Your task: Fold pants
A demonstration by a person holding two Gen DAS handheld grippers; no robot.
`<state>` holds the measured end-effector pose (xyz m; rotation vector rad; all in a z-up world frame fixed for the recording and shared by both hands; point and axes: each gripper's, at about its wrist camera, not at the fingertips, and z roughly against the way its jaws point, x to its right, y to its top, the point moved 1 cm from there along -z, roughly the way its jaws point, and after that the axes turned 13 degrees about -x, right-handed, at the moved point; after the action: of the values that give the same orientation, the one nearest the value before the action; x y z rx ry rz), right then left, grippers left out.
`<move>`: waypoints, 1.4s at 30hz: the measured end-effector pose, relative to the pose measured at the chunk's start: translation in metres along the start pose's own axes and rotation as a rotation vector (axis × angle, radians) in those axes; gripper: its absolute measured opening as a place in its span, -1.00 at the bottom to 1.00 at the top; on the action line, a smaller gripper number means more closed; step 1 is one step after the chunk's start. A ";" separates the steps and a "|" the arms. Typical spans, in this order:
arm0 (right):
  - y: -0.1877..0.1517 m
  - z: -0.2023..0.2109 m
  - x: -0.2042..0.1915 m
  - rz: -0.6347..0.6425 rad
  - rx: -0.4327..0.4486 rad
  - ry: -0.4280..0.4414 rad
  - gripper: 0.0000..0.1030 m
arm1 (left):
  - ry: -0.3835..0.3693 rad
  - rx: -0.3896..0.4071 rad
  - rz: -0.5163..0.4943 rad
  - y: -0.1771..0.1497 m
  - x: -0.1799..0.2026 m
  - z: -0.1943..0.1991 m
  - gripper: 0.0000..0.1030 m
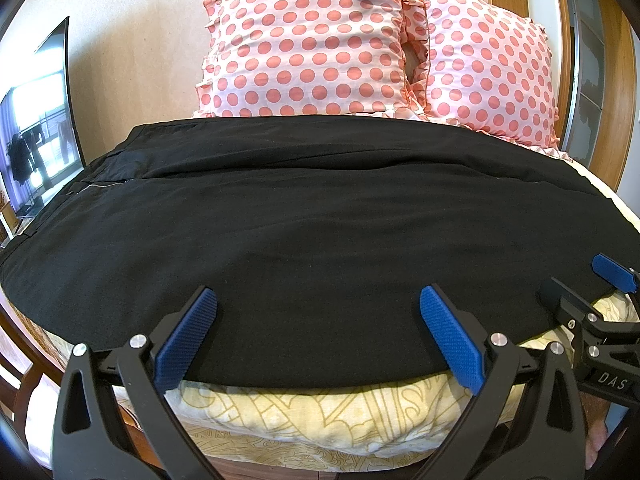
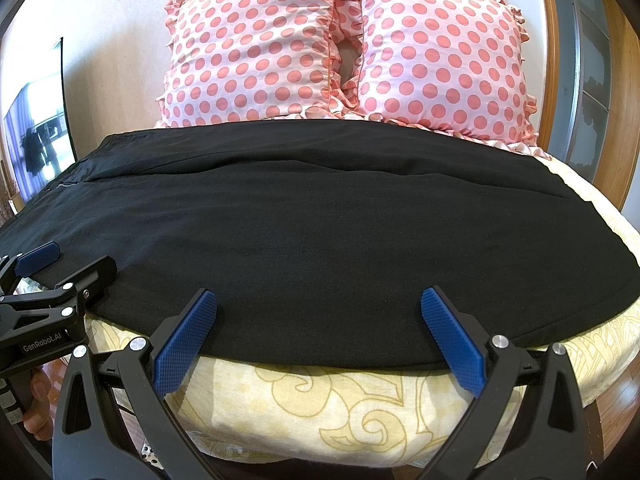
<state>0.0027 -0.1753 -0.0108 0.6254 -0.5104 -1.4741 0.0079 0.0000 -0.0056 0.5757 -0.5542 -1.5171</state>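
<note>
Black pants (image 1: 312, 216) lie spread flat across the bed, waist and zipper (image 1: 100, 188) at the left, legs running right; they also fill the right wrist view (image 2: 320, 220). My left gripper (image 1: 318, 300) is open at the near hem edge, its blue pads (image 1: 188, 340) over the cloth. My right gripper (image 2: 318, 300) is open at the same near edge, further right. The right gripper shows at the right of the left wrist view (image 1: 580, 284), open. The left gripper shows at the left of the right wrist view (image 2: 68, 258), open.
Two pink polka-dot pillows (image 1: 304, 40) (image 2: 440, 60) stand against the wall behind the pants. The bed has a yellow patterned sheet (image 2: 320, 400). A TV screen (image 1: 36, 120) stands at the left. A wooden door frame (image 1: 612, 80) is at the right.
</note>
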 end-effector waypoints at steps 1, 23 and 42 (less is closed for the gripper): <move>0.000 0.001 0.000 0.000 -0.001 0.001 0.97 | 0.000 0.000 0.000 0.000 0.000 0.000 0.97; 0.186 -0.005 0.155 -0.310 0.026 -0.265 0.97 | -0.059 0.082 0.056 0.021 -0.021 0.020 0.96; 0.256 -0.194 0.300 -0.807 -0.381 -0.432 -0.07 | 0.014 0.038 0.023 0.044 -0.039 -0.011 0.96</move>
<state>0.3358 -0.4624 -0.0029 0.1926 -0.2883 -2.4282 0.0484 0.0375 0.0157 0.6068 -0.5784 -1.4827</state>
